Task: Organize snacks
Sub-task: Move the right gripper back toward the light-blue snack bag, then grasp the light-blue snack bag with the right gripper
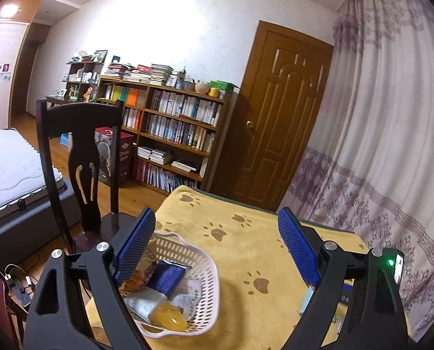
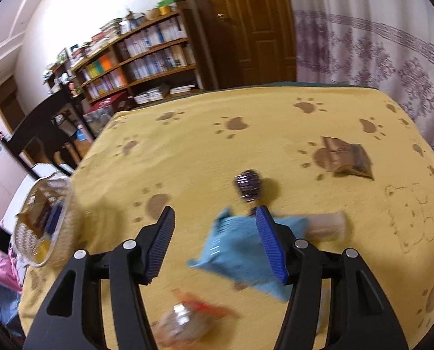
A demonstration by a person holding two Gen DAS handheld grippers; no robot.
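Snacks half gathered, more waiting on the bench.

The white basket (image 1: 205,288) by the bench's left edge already holds several packets; the left hand-held gripper (image 1: 217,250) hangs spread above it, empty. The right hand-held gripper (image 2: 217,245), also spread, hovers over the blue packet (image 2: 234,248), probably next; open cloth lies between.
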